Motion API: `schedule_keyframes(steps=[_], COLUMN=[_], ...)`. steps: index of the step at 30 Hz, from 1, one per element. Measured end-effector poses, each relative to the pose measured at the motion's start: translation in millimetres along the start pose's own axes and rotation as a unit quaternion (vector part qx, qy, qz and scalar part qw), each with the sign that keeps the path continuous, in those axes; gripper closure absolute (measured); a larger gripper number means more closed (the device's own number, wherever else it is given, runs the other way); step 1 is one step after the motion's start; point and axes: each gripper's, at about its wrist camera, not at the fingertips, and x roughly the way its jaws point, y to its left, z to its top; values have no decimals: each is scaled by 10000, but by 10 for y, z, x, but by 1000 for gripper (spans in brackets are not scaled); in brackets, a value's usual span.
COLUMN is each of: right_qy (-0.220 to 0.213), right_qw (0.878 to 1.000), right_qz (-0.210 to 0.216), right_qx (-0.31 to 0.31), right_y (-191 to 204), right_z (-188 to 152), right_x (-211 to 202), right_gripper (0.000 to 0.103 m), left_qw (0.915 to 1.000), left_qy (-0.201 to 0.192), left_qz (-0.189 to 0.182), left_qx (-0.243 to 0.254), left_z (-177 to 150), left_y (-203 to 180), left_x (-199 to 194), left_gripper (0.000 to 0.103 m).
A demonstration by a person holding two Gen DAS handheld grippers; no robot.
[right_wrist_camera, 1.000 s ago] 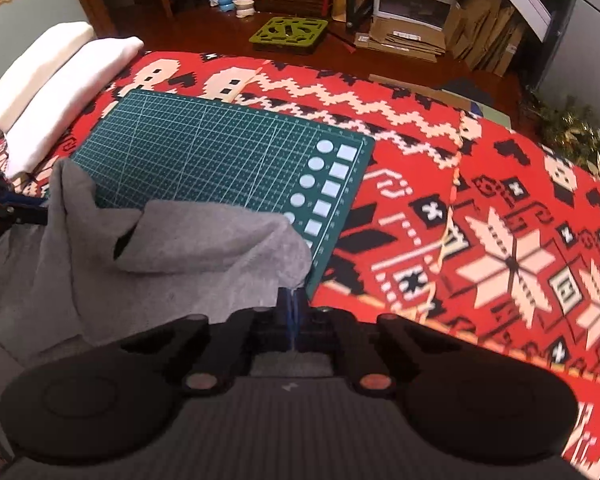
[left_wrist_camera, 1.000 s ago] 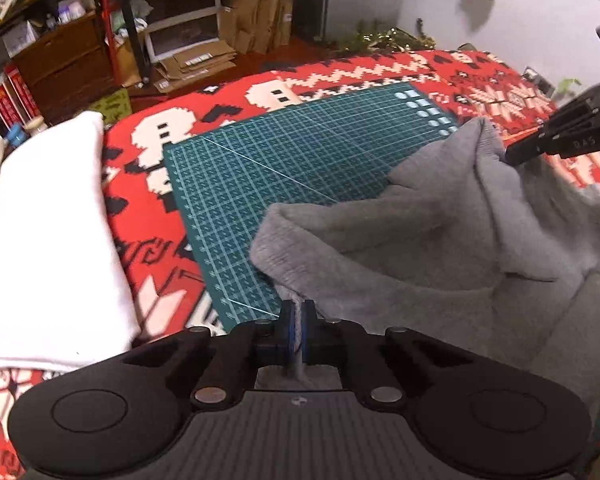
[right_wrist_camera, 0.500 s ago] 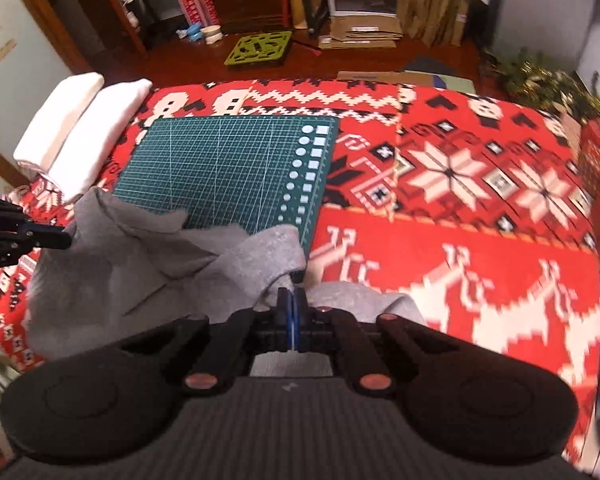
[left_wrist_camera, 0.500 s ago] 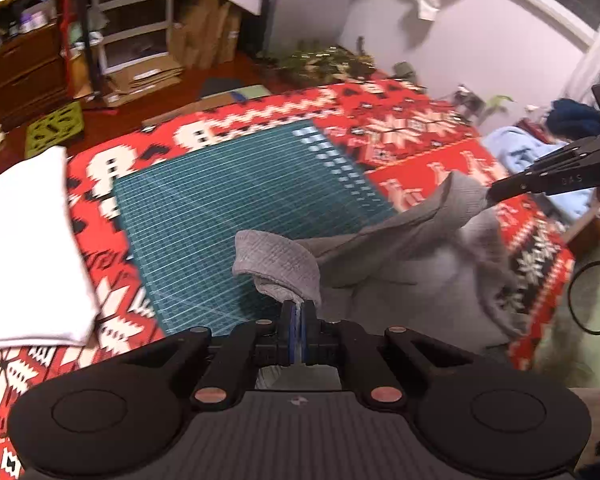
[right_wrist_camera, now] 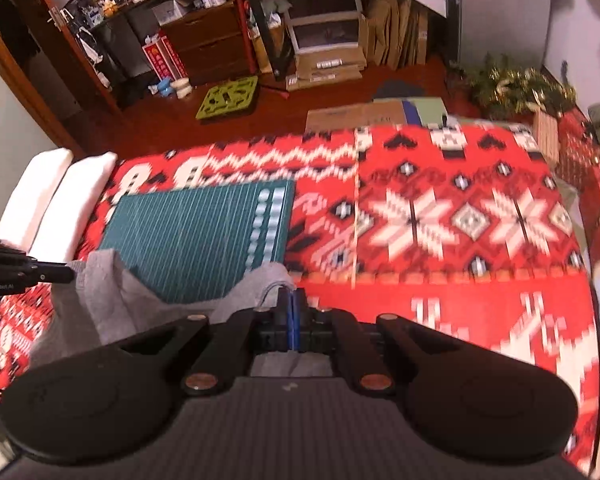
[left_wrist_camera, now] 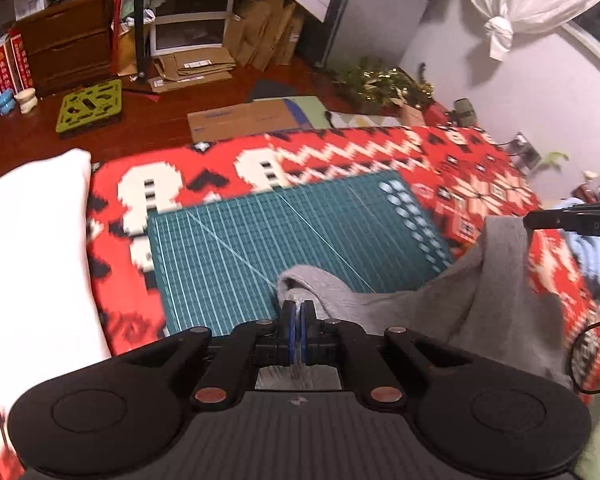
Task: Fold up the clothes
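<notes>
Left gripper [left_wrist_camera: 297, 322] is clamped on one corner of the grey top [left_wrist_camera: 452, 316], and the right gripper [right_wrist_camera: 291, 316] pinches the other. It hangs between them, its long edge running 3 to 9 o'clock, green mat [left_wrist_camera: 284, 248] at 12

Grey garment, lifted and slung by two corners

The grey garment [left_wrist_camera: 452, 312] is a soft knit (heathered, with a ribbed hem or cuff at one pinched corner). It hangs in a sagging drape between two raised points, creased and bunched, its upper edge crossing the near corner of the green cutting mat [left_wrist_camera: 284, 240] while the rest trails over the red patterned blanket [right_wrist_camera: 440, 216] below.
</notes>
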Motion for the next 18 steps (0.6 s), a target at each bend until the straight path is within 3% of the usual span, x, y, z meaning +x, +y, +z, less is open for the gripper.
schedule_keyframes(steps=[11, 15, 18], right_qy=[-232, -253, -106], right_qw=[9992, 9989, 9991], right_qz=[-328, -378, -399], right_qx=[-84, -64, 12], right_y=[-296, -370, -420], right_z=[546, 619, 571], right_x=[753, 903, 1030], right_gripper=[103, 103, 102], left_qw=[9980, 9974, 9966], left_qy=[-219, -18, 113], left_qz=[585, 708, 802], left_qx=[123, 129, 157], left_z=[443, 391, 342], left_y=[279, 330, 345], left_x=[377, 563, 620], left_gripper=[100, 100, 93])
